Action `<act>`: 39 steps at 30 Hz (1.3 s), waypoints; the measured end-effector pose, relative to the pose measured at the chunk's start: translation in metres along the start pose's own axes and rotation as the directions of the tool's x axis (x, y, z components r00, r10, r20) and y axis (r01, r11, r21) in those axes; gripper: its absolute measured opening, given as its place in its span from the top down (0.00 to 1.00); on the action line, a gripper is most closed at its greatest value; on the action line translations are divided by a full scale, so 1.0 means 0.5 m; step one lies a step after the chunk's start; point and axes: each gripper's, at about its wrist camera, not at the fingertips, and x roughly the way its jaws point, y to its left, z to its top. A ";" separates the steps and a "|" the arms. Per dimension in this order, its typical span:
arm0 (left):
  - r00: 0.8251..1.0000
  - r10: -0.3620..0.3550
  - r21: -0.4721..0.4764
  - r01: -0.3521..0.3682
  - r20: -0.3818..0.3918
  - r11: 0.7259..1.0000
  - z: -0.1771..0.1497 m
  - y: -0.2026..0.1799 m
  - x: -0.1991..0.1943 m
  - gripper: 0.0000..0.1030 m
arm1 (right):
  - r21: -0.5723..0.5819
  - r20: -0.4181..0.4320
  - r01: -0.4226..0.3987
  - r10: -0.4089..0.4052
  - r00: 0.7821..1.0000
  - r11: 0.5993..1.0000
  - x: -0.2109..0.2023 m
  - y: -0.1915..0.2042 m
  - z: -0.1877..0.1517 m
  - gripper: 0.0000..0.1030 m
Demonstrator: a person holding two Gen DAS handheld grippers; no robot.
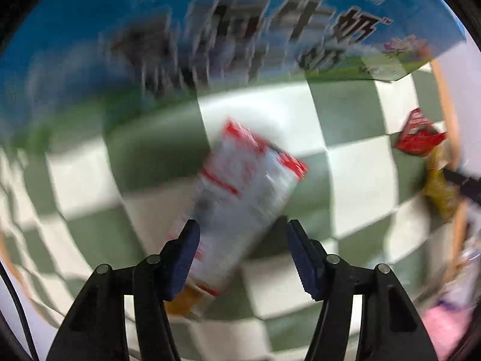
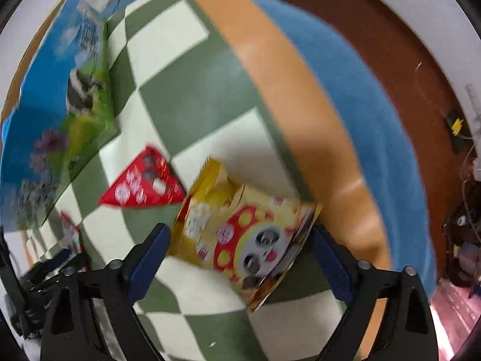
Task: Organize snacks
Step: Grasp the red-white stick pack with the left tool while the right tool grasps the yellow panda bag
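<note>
Left tool point(image 1: 242, 234): fingers spread wide, straddling the lower end of a white-and-red snack packet point(image 1: 240, 195). Packet lies flat and slanted on the green-and-white checkered cloth point(image 1: 357, 180) over the table; the left pad sits against or just over the packet's edge, the right pad is clear of it. Heavy motion blur, so contact cannot be confirmed.

Right tool point(image 2: 240, 240): fingers likewise spread, bracketing a yellow snack bag point(image 2: 240, 234) with a panda face print. Bag lies crumpled near the table's orange edge point(image 2: 285, 90); neither pad visibly presses it.

Beyond the yellow bag, just beside its upper left corner: a red snack packet point(image 2: 144, 183), flat on the cloth. In the left view the same red packet point(image 1: 418, 135) lies far right, well apart from the white one.

Furthest back: a large blue carton point(image 1: 210, 30) printed with sky, grass and dark lettering, standing on the cloth. Likely the destination, though that is a guess.

Judgement: both grasps at pre-close stage. To do well: centre each packet between the pads, lower until the tips nearly touch the cloth, close on the packet body rather than a loose corner. Avoid pinching cloth. The yellow bag is puffy; close gently.
</note>
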 end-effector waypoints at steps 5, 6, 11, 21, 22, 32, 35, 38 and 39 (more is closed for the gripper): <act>0.989 -0.139 -0.082 0.136 -0.042 0.987 -0.046 0.016 0.001 0.44 | -0.163 -0.074 -0.087 0.075 0.994 0.983 -0.021 0.052 -0.048 0.10; 0.990 -0.137 -0.078 0.134 -0.040 0.988 -0.048 0.016 -0.005 0.44 | -0.217 -0.058 -0.059 0.047 0.997 0.974 -0.037 0.063 -0.054 0.10; 0.999 -0.011 0.034 0.010 0.032 0.999 -0.040 0.014 -0.040 0.39 | -0.456 0.046 0.153 -0.149 0.988 0.877 -0.050 0.118 -0.048 0.10; 0.999 0.031 0.145 -0.024 -0.045 0.989 -0.023 -0.016 0.029 0.39 | -0.492 -0.096 0.173 -0.251 0.963 0.853 0.080 0.126 -0.008 0.24; 0.996 -0.047 0.100 0.054 -0.069 0.993 -0.033 -0.015 0.029 0.39 | -0.454 -0.118 0.135 -0.209 0.971 0.881 0.077 0.120 -0.009 0.24; 0.998 -0.006 0.278 0.026 -0.070 0.960 -0.075 -0.087 0.012 0.39 | -0.472 -0.122 0.044 -0.115 0.986 0.881 0.028 0.154 -0.045 0.18; 0.990 0.137 0.488 -0.099 -0.044 0.867 -0.088 -0.145 0.035 0.39 | -0.527 -0.107 0.082 -0.162 0.981 0.846 0.026 0.182 -0.066 0.18; 0.980 0.193 0.519 -0.145 -0.039 0.842 -0.095 -0.157 0.065 0.39 | -0.545 -0.115 0.081 -0.171 0.979 0.834 0.035 0.191 -0.080 0.18; 0.983 0.177 0.482 -0.134 -0.045 0.866 -0.087 -0.152 0.065 0.41 | -0.547 -0.115 0.086 -0.176 0.978 0.833 0.040 0.195 -0.086 0.18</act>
